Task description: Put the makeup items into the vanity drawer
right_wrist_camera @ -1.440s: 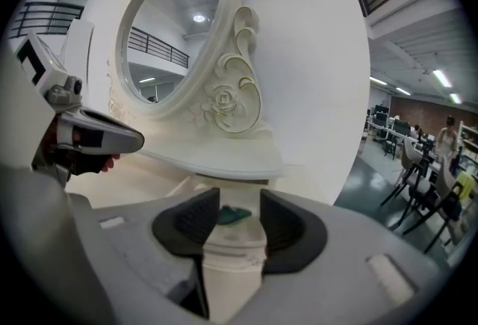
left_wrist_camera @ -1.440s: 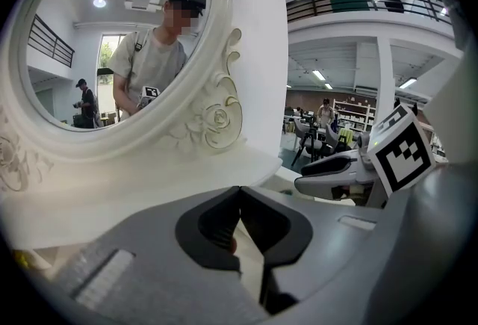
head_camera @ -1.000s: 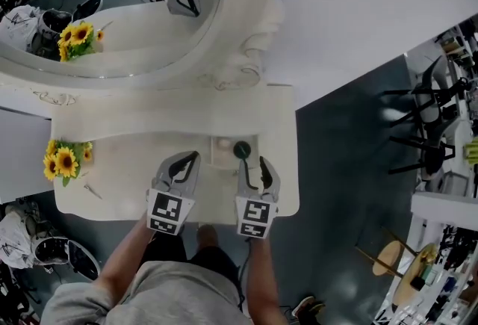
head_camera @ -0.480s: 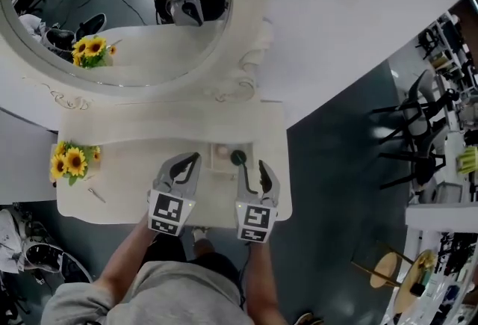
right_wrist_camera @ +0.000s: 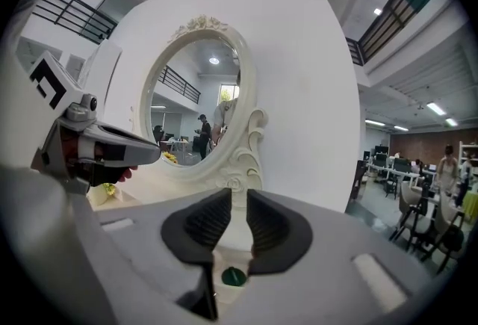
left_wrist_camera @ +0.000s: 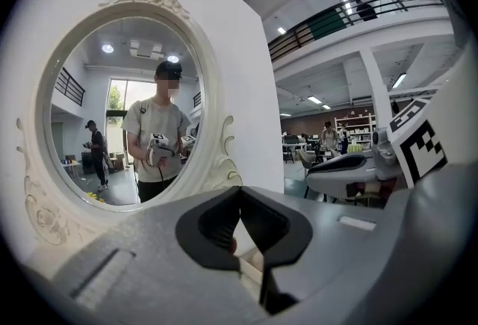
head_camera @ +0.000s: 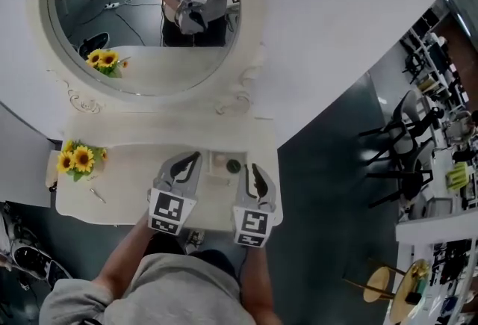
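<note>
A dark green round item [head_camera: 234,165] sits on the cream vanity top [head_camera: 127,181], beside a small cream square holder [head_camera: 219,163]. It also shows low between the right jaws in the right gripper view [right_wrist_camera: 233,276]. Both grippers hover above the table's front edge. My left gripper [head_camera: 194,158] [left_wrist_camera: 239,188] has its tips touching and holds nothing. My right gripper [head_camera: 252,169] [right_wrist_camera: 239,193] points past the green item; its jaws have just been closing. A narrow gap is left between them with nothing in it.
An oval mirror [head_camera: 149,17] in a carved frame stands at the back and reflects the person and the grippers. A sunflower bunch [head_camera: 78,159] and a thin small item [head_camera: 93,195] lie at the table's left. Dark chairs [head_camera: 396,152] stand on the floor to the right.
Both grippers have risen and the table looks smaller beneath them, with more of the mirror in view. The right jaws have gone from wide to a narrow gap.
</note>
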